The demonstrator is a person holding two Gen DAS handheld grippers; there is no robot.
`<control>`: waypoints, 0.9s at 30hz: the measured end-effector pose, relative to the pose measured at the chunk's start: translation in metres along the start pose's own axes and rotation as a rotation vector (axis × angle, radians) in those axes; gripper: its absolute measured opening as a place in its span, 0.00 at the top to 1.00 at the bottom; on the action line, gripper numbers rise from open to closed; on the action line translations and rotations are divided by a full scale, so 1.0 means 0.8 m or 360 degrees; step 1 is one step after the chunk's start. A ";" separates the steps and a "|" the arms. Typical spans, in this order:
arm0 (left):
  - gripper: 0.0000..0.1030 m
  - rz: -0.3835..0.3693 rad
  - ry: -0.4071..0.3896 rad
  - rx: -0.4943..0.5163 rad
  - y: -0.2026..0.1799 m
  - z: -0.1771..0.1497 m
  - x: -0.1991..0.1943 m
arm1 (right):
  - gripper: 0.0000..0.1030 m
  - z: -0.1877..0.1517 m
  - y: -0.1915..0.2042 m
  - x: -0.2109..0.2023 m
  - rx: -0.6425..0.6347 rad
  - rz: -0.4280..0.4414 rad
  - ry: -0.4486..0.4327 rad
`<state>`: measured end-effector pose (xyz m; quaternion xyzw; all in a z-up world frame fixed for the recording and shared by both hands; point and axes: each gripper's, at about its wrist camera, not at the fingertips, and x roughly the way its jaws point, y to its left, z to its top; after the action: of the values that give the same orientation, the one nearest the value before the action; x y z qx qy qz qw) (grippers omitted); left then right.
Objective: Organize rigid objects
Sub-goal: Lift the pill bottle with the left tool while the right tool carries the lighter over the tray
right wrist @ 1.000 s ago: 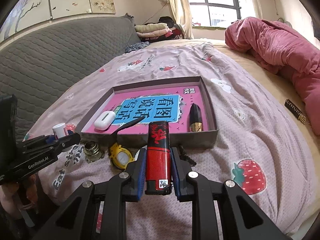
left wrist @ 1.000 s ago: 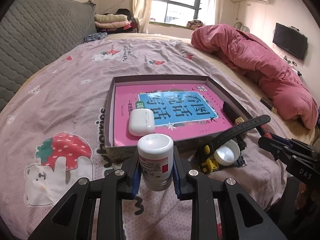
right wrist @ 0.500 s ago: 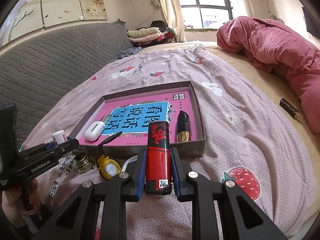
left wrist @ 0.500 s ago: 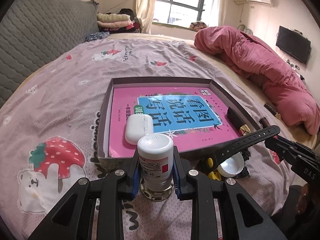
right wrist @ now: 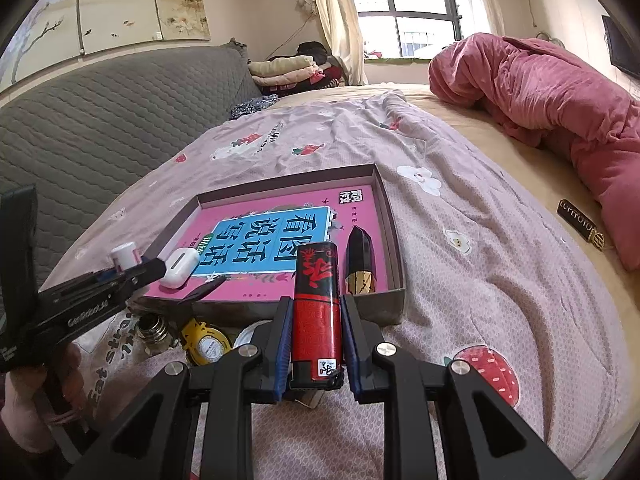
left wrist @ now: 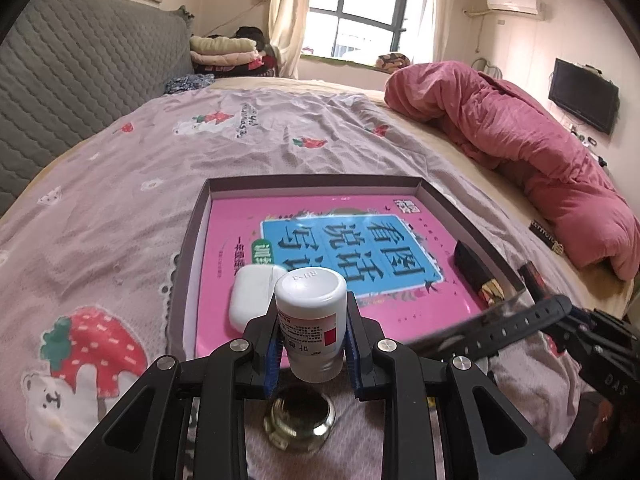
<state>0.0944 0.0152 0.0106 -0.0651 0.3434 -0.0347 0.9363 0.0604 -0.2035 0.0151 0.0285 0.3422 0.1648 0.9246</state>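
One tray, one book, two bottles.

Bright window daylight, fisheye-warped edges

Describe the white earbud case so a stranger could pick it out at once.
Find the shallow grey box lying on the strawberry-print bedspread, with a pink book flat inside it. The earbud case lies on that book's near left corner. It is the only smooth, white, rounded thing in the box; the other item there, at the right wall, is a dark faceted lipstick.
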 end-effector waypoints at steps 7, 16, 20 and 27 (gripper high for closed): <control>0.74 -0.0013 0.0003 0.0005 -0.005 0.008 0.018 | 0.77 0.004 -0.004 0.008 0.0005 -0.0005 0.0002; 0.74 -0.0071 0.0027 0.0030 -0.015 0.015 0.043 | 0.77 0.012 -0.007 0.014 -0.0017 -0.0023 -0.0006; 0.74 -0.0088 0.0093 0.0019 -0.015 0.011 0.056 | 0.77 0.018 -0.006 0.018 -0.0047 -0.0031 -0.0025; 0.74 -0.0112 0.0134 0.0015 -0.010 0.008 0.066 | 0.77 0.026 0.001 0.030 -0.0109 -0.0048 -0.0031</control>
<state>0.1388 0.0022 -0.0175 -0.0711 0.3799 -0.0721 0.9194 0.0906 -0.1939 0.0167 -0.0069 0.3277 0.1621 0.9307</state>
